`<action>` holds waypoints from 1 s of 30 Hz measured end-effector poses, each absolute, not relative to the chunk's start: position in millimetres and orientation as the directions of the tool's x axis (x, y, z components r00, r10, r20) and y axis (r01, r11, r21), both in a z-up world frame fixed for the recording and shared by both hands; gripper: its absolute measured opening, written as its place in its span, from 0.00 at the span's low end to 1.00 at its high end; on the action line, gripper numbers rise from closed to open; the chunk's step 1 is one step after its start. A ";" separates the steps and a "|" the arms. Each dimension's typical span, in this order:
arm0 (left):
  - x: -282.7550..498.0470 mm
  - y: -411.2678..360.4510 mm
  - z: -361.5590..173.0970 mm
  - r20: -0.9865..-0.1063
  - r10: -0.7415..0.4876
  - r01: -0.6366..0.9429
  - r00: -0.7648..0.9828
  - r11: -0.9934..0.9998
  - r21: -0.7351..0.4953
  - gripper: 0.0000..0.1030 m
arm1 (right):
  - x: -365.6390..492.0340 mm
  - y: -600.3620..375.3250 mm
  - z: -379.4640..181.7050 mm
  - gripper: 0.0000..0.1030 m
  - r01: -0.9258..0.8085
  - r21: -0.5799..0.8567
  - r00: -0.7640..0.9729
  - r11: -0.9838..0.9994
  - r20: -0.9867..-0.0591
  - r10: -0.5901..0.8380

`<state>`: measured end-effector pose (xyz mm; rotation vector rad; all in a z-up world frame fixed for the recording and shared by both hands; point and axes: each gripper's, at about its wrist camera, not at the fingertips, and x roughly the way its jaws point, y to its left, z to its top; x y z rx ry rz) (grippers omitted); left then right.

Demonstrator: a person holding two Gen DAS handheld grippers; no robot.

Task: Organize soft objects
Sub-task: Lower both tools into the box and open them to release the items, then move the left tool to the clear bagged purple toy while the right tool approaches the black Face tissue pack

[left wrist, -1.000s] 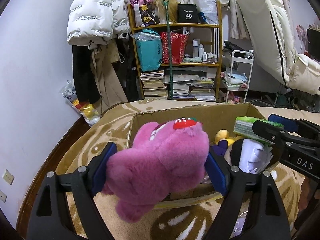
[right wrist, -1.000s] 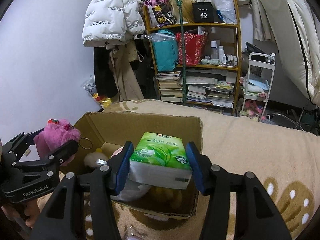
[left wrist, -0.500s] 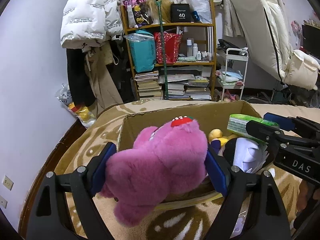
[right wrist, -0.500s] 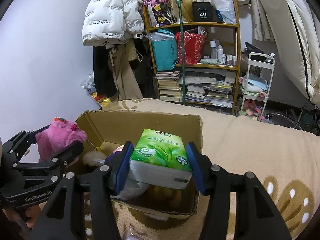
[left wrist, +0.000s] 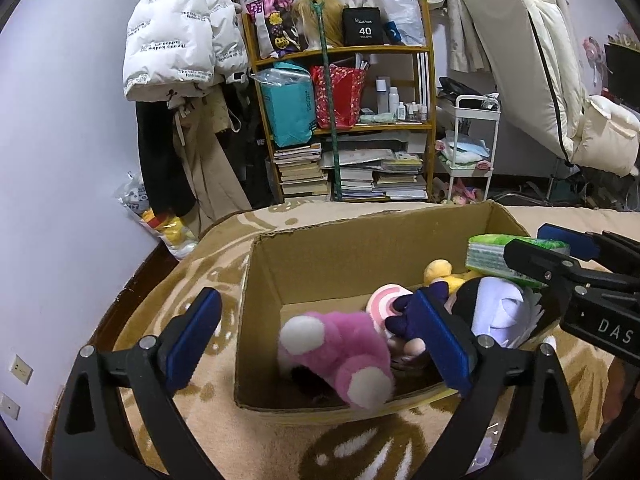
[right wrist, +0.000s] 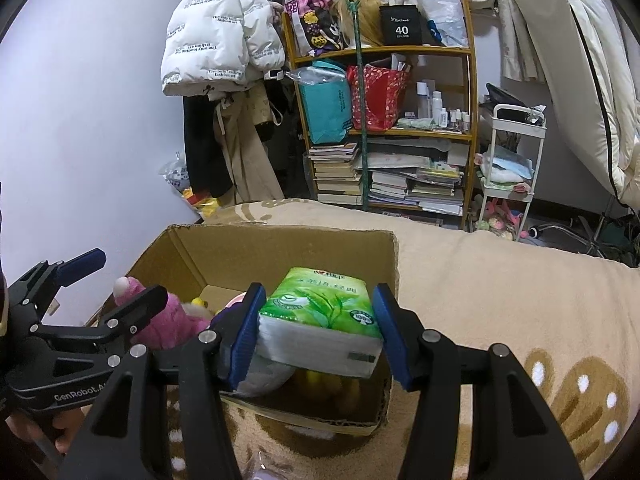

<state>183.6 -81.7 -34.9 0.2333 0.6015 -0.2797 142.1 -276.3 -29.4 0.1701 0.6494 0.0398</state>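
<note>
Pink fur fills the near left corner of the box (left wrist: 320, 256): the plush (left wrist: 340, 356) lies inside, tipped over, its white-tipped paws toward the camera, and it looks blurred. It touches none of the blue pads. The left tongs (left wrist: 316, 340) stand spread wide, released and empty; one pad sits outside the box's left wall, the other over the toys inside.

Beside the plush in the box lie a round pink-and-white piece (left wrist: 386, 300), a dark purple toy (left wrist: 408, 312), a yellow toy (left wrist: 440, 270) toward the back, and a black-and-white plush (left wrist: 496, 304) at the right.

The right tongs (right wrist: 318, 334) are clenched on a green tissue pack (right wrist: 324, 314), one pad on each side of it. The pack hangs above the box's right end, over the toys, tilted a little with its far end higher. In the left view the pack (left wrist: 508, 258) shows at the right rim, held in the black tongs marked DAS.

The box sits on a tan blanket (right wrist: 500, 292) with brown and white patterns. Behind are a wooden shelf (left wrist: 344, 128) stacked with books and bags, a white puffer jacket (left wrist: 176, 36) hanging at the left, and a small white cart (left wrist: 472, 148).
</note>
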 end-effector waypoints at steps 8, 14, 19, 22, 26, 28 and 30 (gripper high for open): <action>175.4 -72.3 -30.5 -0.589 -0.169 0.299 0.790 0.945 0.131 0.92 | 130.5 -281.4 -15.5 0.72 0.025 0.181 0.813 0.983 -0.575 0.085; 165.4 -65.1 -26.6 -0.608 -0.155 0.279 0.778 0.953 0.114 0.93 | 110.9 -280.1 0.9 0.88 0.039 0.149 0.836 0.988 -0.546 0.049; 148.4 -58.2 -21.5 -0.626 -0.163 0.279 0.762 0.956 0.091 0.93 | 96.0 -279.4 11.3 0.89 0.036 0.151 0.836 0.988 -0.546 0.053; 134.8 -55.3 -16.4 -0.620 -0.158 0.272 0.769 0.958 0.094 0.98 | 85.3 -279.5 17.5 0.96 0.035 0.155 0.838 0.987 -0.543 0.056; 117.6 -48.3 -8.4 -0.617 -0.181 0.271 0.766 0.961 0.054 0.99 | 68.4 -279.7 28.2 0.99 0.037 0.143 0.851 0.989 -0.524 0.044; 111.1 -47.4 -6.3 -0.621 -0.187 0.275 0.762 0.960 0.048 0.99 | 61.0 -278.5 32.8 0.99 0.039 0.137 0.852 0.990 -0.523 0.039; 103.2 -47.5 -4.0 -0.620 -0.185 0.281 0.763 0.958 0.059 0.99 | 55.0 -278.0 36.5 1.00 0.042 0.133 0.852 0.990 -0.522 0.034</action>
